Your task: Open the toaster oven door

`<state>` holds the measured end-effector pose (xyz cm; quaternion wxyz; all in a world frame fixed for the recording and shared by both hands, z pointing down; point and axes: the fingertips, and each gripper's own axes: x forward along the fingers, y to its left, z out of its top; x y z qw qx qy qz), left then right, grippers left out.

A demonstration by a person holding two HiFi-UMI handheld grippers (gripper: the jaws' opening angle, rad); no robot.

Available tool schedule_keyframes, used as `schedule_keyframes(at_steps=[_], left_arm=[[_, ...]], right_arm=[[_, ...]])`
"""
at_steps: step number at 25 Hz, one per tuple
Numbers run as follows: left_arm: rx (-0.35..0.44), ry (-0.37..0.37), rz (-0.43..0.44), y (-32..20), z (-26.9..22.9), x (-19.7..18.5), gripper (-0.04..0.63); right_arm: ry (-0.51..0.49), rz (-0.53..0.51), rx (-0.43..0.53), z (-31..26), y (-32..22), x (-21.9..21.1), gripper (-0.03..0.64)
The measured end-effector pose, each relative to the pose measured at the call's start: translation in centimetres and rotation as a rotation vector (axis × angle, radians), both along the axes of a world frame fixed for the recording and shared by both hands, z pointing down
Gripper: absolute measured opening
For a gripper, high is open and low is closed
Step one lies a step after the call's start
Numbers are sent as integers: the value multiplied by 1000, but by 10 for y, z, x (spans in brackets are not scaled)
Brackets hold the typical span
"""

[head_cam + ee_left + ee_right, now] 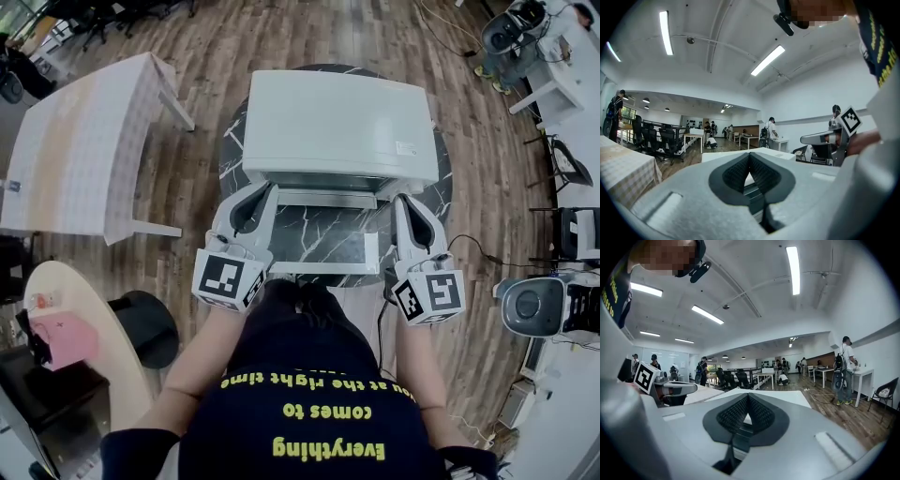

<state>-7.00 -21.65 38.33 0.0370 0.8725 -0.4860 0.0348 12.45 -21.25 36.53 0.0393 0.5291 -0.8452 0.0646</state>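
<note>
A white toaster oven (337,122) stands on a round dark marble table (230,155). Its glass door (323,239) lies folded down towards me, with the white handle edge (323,267) nearest. My left gripper (268,193) hovers by the oven's front left corner, shut with nothing in it. My right gripper (401,201) hovers by the front right corner, also shut and empty. In the left gripper view the dark pads (736,173) of the left gripper (749,154) meet at the tips, with the oven top (724,155) behind. The right gripper (748,396) looks the same over the oven top (792,399).
A table with a checked cloth (84,141) stands at the left. Near my left side are a round wooden table (89,328) and a black stool (145,323). A grey device (534,305) and cables lie at the right. Several people stand far off in the room.
</note>
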Motion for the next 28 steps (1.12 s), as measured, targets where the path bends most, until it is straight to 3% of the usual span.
schedule_keyframes(at_steps=[6, 28], left_arm=[[46, 20, -3, 2, -19, 1, 0], [99, 43, 23, 7, -37, 8, 0]], right_arm=[[17, -43, 22, -12, 5, -18, 11], [31, -70, 21, -7, 12, -45, 12]])
